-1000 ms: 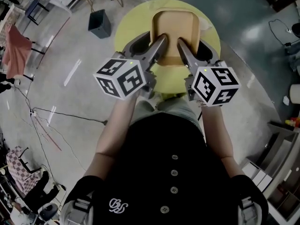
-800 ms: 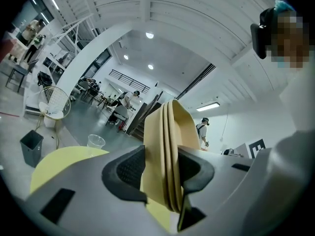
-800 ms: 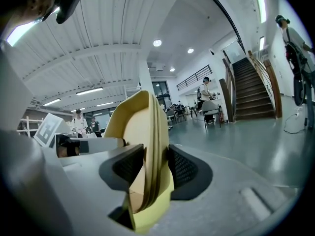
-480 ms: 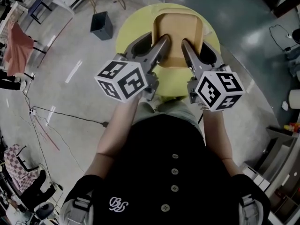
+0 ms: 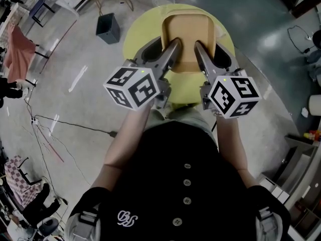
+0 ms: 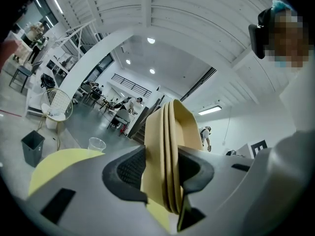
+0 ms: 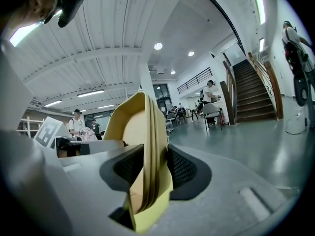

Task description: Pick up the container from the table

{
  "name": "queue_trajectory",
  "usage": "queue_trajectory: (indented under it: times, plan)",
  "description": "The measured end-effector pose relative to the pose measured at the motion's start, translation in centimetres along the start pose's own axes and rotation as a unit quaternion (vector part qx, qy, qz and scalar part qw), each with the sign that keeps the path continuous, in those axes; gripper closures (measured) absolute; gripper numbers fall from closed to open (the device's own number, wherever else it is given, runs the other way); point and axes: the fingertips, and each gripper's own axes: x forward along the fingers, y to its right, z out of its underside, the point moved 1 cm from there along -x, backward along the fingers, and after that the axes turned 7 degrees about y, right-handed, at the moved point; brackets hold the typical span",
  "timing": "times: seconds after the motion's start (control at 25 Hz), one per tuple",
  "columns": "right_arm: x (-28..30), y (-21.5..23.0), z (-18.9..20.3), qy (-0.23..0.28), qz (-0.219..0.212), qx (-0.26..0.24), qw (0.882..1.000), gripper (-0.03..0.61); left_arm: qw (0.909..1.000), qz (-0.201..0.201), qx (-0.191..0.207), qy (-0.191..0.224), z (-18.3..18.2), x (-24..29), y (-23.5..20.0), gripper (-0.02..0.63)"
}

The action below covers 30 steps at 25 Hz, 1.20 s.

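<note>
Yellow table (image 5: 133, 34) carries the container (image 5: 189, 26) at its centre, where left tongs (image 6: 165, 168) and right tongs (image 7: 152, 170), the latter having just closed further, each clamp the container rim, likely for a level two-point lift.

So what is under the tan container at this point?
The round yellow table shows around the tan container. The patch directly beneath is covered by the container; the left gripper and right gripper, both clamped on its near rim, hide more.

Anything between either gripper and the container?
Nothing visible: the left gripper and right gripper, whose jaws have just been closing, each clamp the near rim of the tan rectangular container on the round yellow table.
</note>
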Motion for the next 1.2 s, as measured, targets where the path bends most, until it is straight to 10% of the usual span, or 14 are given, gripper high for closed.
queue_trajectory:
  times: [1.2]
  plan:
    - [-1.5,0.1,-0.8,0.027,0.019,-0.015,0.999,0.443,0.9995,0.017,-0.021,0.015,0.1,0.0,1.2,0.474]
